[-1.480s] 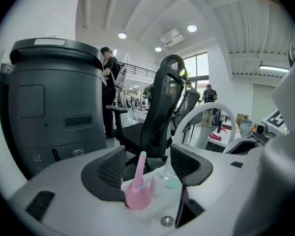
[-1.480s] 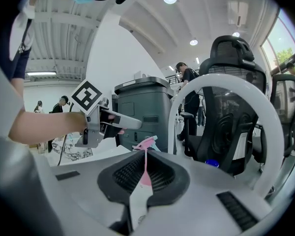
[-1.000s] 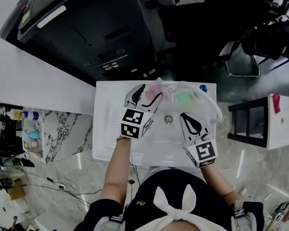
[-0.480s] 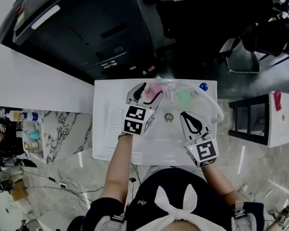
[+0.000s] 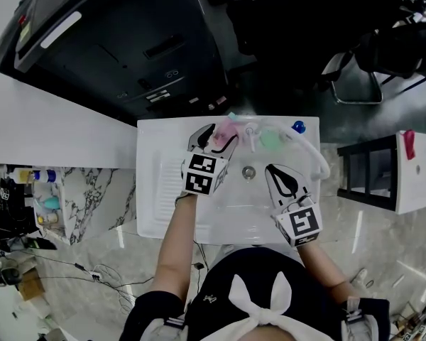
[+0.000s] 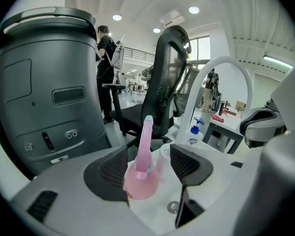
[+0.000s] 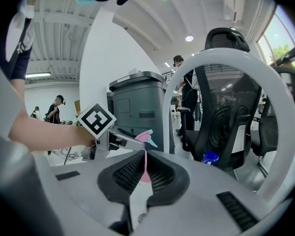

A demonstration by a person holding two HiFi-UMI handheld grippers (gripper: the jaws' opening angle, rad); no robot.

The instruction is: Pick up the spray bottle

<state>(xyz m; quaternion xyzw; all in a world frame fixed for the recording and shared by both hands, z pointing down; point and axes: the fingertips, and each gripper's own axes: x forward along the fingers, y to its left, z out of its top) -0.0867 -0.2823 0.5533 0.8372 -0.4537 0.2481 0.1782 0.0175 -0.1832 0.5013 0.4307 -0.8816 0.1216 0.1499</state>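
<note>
The pink spray bottle (image 5: 227, 128) stands upright on the back ledge of the white sink (image 5: 153, 190), left of the tap. My left gripper (image 5: 214, 136) is open, one jaw on each side of the bottle. In the left gripper view the bottle (image 6: 140, 178) sits low between the jaws of that gripper (image 6: 148, 168), close against the left pad, with a gap to the right pad. My right gripper (image 5: 284, 180) hovers over the basin right of the drain, shut with nothing in it. In its own view the right gripper (image 7: 143, 173) shows only a thin slit between its jaws.
A white arched faucet (image 6: 221, 70) rises right of the bottle. A blue-capped bottle (image 5: 299, 127) and a green object (image 5: 271, 141) stand on the back ledge. The drain (image 5: 248, 172) lies mid-basin. A large grey machine (image 5: 128, 41) and office chairs (image 6: 169, 77) stand behind the sink.
My left gripper has moved a little forward, so its jaws now reach around the pink bottle. The right gripper has stayed where it was.
</note>
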